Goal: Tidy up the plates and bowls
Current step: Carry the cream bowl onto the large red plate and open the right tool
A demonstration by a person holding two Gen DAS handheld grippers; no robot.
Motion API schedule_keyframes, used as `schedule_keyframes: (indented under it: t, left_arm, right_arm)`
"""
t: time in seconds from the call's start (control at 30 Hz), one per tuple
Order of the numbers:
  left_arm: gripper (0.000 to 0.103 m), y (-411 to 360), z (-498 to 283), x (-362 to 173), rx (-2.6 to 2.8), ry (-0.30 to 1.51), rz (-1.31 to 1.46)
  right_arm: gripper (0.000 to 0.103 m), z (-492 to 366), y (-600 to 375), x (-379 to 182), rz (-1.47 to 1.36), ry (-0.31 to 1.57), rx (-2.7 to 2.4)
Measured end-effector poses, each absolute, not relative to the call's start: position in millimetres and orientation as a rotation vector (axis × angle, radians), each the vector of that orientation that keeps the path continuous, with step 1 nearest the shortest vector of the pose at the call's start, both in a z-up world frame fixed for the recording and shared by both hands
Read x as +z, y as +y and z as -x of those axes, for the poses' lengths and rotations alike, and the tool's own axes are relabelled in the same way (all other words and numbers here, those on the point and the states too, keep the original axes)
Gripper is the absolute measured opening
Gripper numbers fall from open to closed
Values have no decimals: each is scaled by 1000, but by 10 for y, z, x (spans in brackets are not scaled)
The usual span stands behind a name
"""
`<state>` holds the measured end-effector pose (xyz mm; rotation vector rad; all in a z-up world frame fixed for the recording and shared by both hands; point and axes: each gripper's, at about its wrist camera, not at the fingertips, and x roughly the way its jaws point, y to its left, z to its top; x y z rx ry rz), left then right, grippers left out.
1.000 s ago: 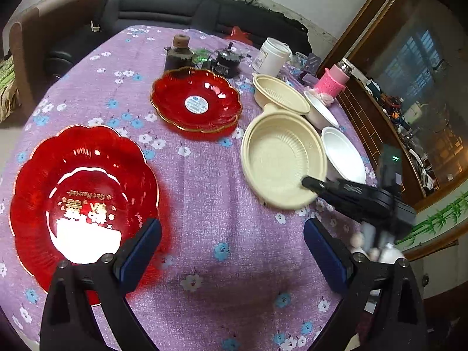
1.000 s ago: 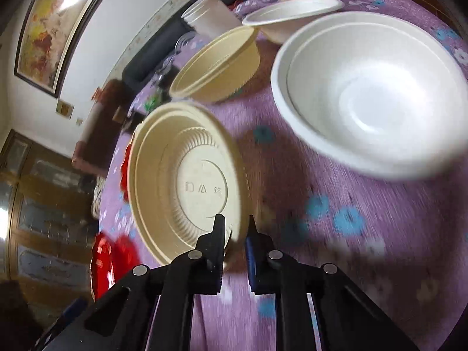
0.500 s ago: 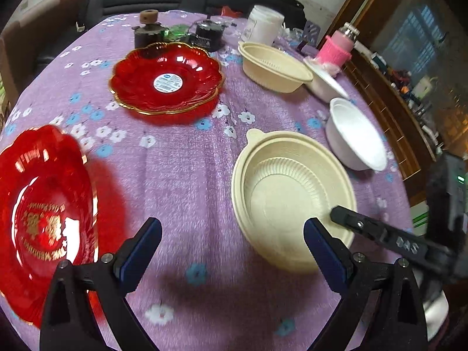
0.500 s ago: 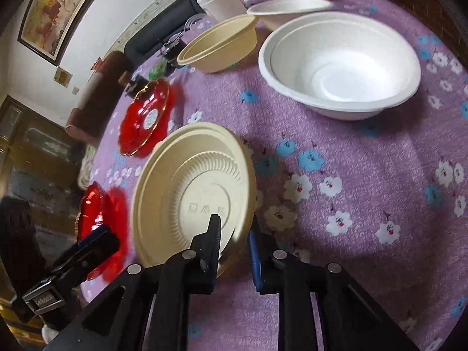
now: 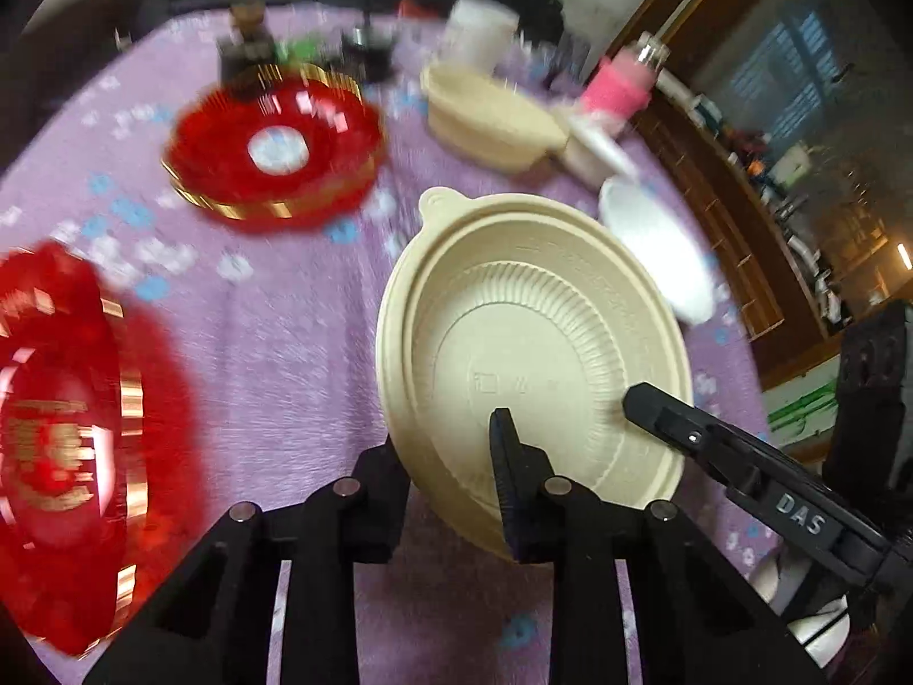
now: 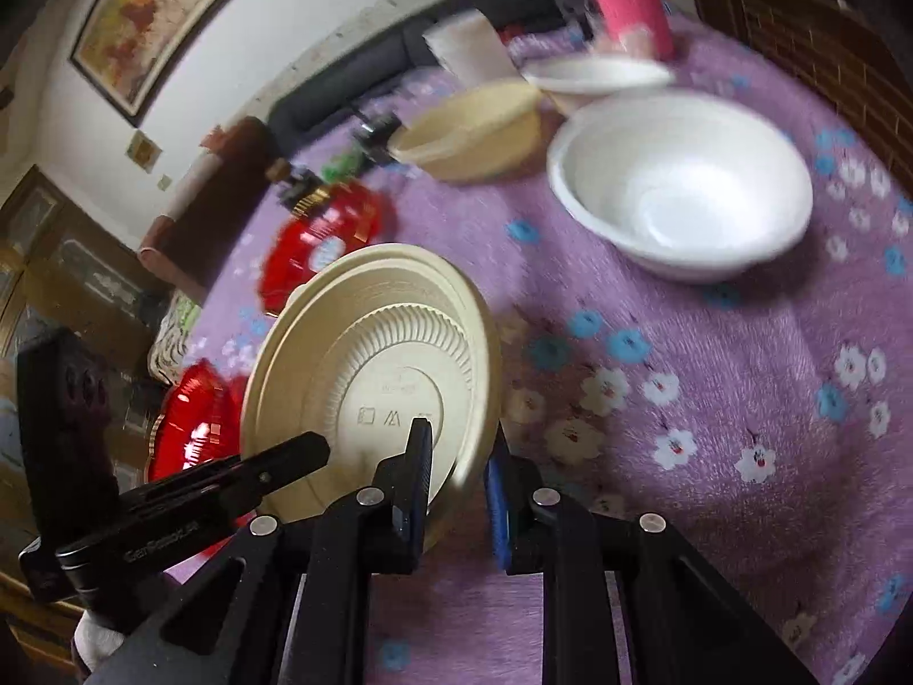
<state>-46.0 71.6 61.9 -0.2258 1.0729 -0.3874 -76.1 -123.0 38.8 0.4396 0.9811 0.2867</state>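
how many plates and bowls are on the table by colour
red plates: 2, the near red plate and the far red plate
cream: 2, the cream plate gripped at its rim and the cream bowl
white bowls: 2, the near white bowl and the far white bowl
total: 6

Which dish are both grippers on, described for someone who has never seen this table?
On the purple flowered tablecloth, look at the near edge, in front of the white bowl. It is the wide cream plate; unlike the deeper cream bowl behind, it is shallow, with a ribbed ring.
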Motion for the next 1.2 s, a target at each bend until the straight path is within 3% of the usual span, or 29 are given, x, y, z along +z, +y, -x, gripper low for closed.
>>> schedule_keyframes:
  t: [0.07,0.3,0.53,0.8,0.97,1.2]
  left_arm:
    - [35,895,587,808,-384,1012,247]
    - [40,1779,996,1164,-180,845,273]
    - [43,2458,976,838,41,890,287]
    - [47,2736,831,458,100,980,303]
    - [69,2849,968,582,129,923,280]
    - [74,3010,1176,794,176,824,287]
  right_arm:
    - [19,790,-1118,544,-432,947,320]
    - [20,712,-175,880,-357,916,516]
    - [20,535,964,637,-246,1010,639]
    - [20,413,1436,200,-184,1086,600]
    - [20,367,1523,124,-146,1090,564]
    - [22,375,1580,105,-115,1054,532]
